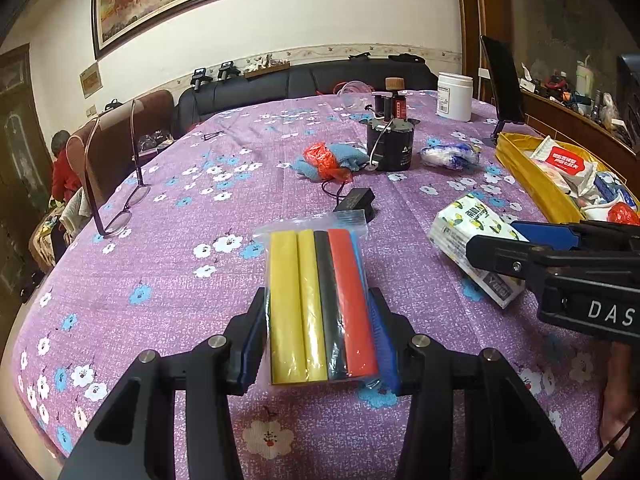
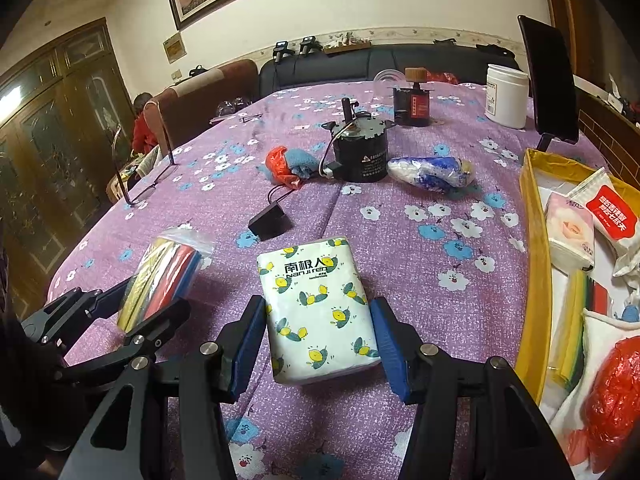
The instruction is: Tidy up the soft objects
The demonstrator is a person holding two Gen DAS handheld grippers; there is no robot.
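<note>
Blue-padded left tool (image 1: 320, 344) clamps a glossy bag of foam sticks (image 1: 320, 300); right tool (image 2: 320, 344) brackets a soft tissue pack (image 2: 316, 312), contact unclear. Purple floral tabletop (image 2: 400, 240); yellow bin (image 2: 534, 280) at 3 o'clock.

Tissue pack (image 2: 318, 312): printed "南极人" with "Nanjiren" beneath in dark letters on the top face, lemon pattern around it; a smaller line under the brand is too small to read.
Same pack, end face, left wrist view (image 1: 476, 248): Chinese characters partly visible, cut off by the right tool (image 1: 496, 246).
Right tool body: white letters "DAS", cut off at the frame edge.
Red-labelled white pouch (image 2: 610, 210) in the yellow box (image 2: 534, 280): white Chinese text on red, not legible.
Black motor (image 2: 360, 152): warning triangle and white print, too small to read.
White jar (image 2: 506, 96): label text illegible.
</note>
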